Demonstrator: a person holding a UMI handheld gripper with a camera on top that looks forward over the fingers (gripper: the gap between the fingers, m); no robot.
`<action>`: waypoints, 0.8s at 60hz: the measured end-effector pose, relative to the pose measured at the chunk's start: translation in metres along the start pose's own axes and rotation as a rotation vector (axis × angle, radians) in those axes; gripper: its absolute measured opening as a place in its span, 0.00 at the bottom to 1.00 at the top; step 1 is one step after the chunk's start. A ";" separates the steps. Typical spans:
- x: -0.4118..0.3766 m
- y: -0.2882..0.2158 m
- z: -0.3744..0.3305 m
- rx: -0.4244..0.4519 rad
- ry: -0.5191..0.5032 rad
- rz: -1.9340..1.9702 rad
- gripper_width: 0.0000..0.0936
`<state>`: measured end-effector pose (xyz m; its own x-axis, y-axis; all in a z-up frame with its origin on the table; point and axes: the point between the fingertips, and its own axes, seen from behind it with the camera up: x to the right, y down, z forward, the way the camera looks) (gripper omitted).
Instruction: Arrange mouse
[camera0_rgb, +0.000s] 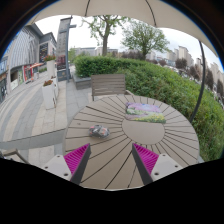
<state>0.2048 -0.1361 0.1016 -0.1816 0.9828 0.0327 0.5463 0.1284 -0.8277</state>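
A small grey mouse (99, 130) lies on the round wooden slatted table (115, 150), ahead of my left finger and well beyond it. A pale purple and green mat or cloth (144, 112) lies at the far right of the table. My gripper (111, 160) is open, with nothing between its pink pads (77, 157). It hovers over the near part of the table.
A slatted chair (108, 84) stands at the far side of the table. A hedge (165, 82) runs behind and to the right. A paved terrace (30, 110) with a planter lies to the left. A parasol pole (126, 40) rises from the table's middle.
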 end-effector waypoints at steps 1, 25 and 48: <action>-0.002 0.000 0.006 0.005 0.002 0.000 0.91; -0.034 0.014 0.141 0.025 0.001 -0.001 0.91; -0.031 -0.007 0.209 0.014 0.001 -0.009 0.91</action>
<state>0.0357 -0.1949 -0.0102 -0.1857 0.9818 0.0412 0.5331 0.1359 -0.8351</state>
